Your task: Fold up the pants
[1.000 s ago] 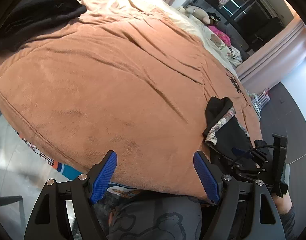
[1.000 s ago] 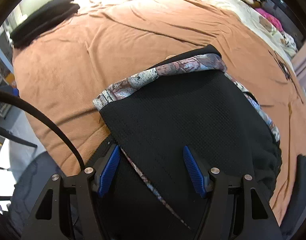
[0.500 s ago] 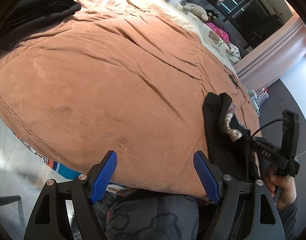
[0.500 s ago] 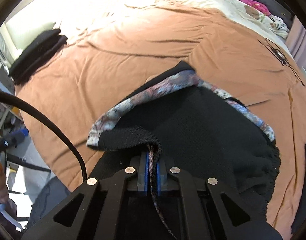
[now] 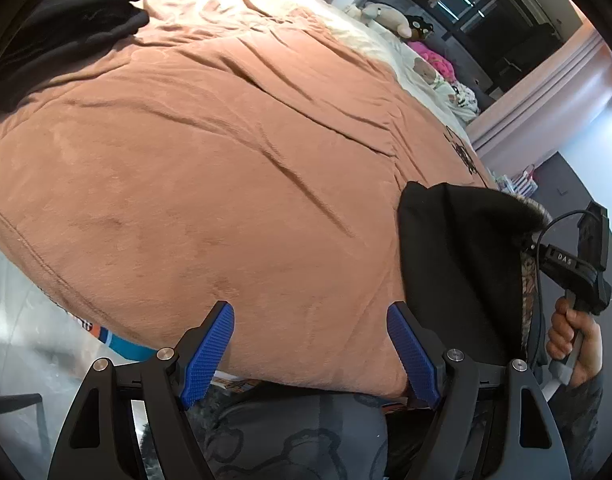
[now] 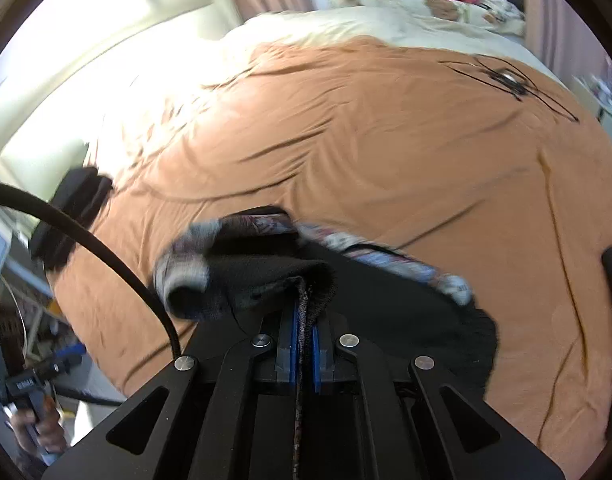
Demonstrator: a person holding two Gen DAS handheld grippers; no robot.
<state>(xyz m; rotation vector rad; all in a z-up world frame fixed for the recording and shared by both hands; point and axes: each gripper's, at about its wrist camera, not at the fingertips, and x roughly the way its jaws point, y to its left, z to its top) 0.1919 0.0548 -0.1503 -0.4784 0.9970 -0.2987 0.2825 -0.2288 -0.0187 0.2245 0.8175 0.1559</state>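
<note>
A rust-brown blanket [image 5: 209,168] covers the bed; the left gripper [image 5: 310,346] gapes empty. The right gripper [image 6: 302,350] pinches black pants [image 6: 386,312] — only the left view shows the right hand [image 5: 574,340].

Black gripper frames [image 5: 312,354], blue ribbed fingers [image 5: 207,354], silver screws, black cable [image 6: 105,256], dark patterned sleeve [image 5: 586,404].

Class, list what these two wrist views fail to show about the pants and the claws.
- Pants, right wrist view: lower part hidden behind the right claw; motion blur smears the patterned band.
- Pants, left wrist view: far side hidden by their own fold.
- Left claw: open; its base is cut off by the frame edge.
</note>
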